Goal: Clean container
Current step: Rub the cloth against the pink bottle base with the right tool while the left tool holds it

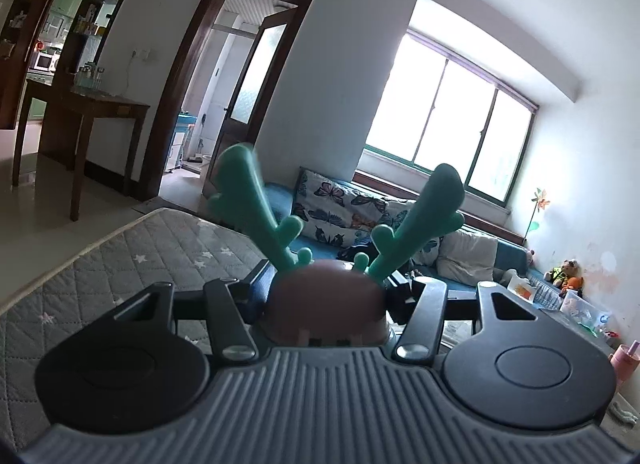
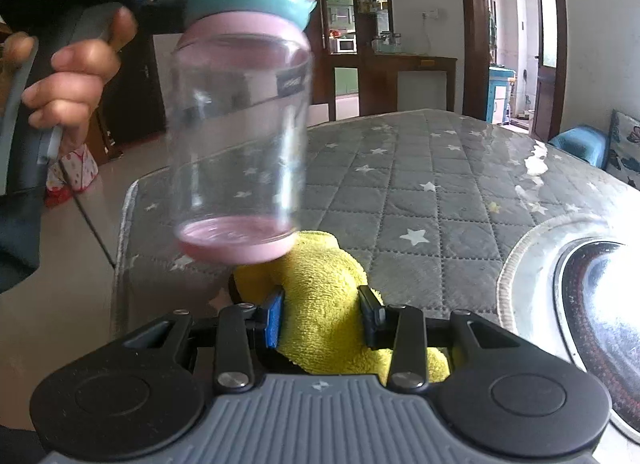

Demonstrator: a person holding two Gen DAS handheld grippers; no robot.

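- Above the quilted bench (image 2: 420, 200), at approx 10 o'clock in the right wrist view: the bottle (image 2: 240, 136) hangs in the air, clear body w/ pink base and teal-pink collar, well clear of the bench surface.
- Left gripper (image 1: 326, 296): jaws closed on the bottle's brown lid (image 1: 326, 304), pads pressing both sides; green antlers (image 1: 416, 220) stick up at 11 and 1 o'clock in the left wrist view. A hand (image 2: 76, 76) on that gripper's handle shows at 9 o'clock in the right view.
- Right gripper (image 2: 320, 316): clamped on a yellow cloth (image 2: 324, 304), bunched betw the pads; the cloth's top edge sits just under the bottle's pink base, at 6 o'clock from it. Contact or a small gap: can't tell, bottle is blurred.
- Bottle body looks empty and see-through; no dirt or water I can make out through the blur, so how clean it is so far: can't say.
- Round metal basin (image 2: 560, 284) at 3-4 o'clock on the bench, beside the right gripper; contents unclear, glare.
- Progress, my read: set-up done (bottle picked up, cloth in grip, the two brought together). Wiping looks early or just starting, at the base.
- Left to do, prob.: wipe around walls and base, maybe collar, then put bottle back down on bench.
- Lid is on, so inside stays unreachable for the cloth unless it's opened.
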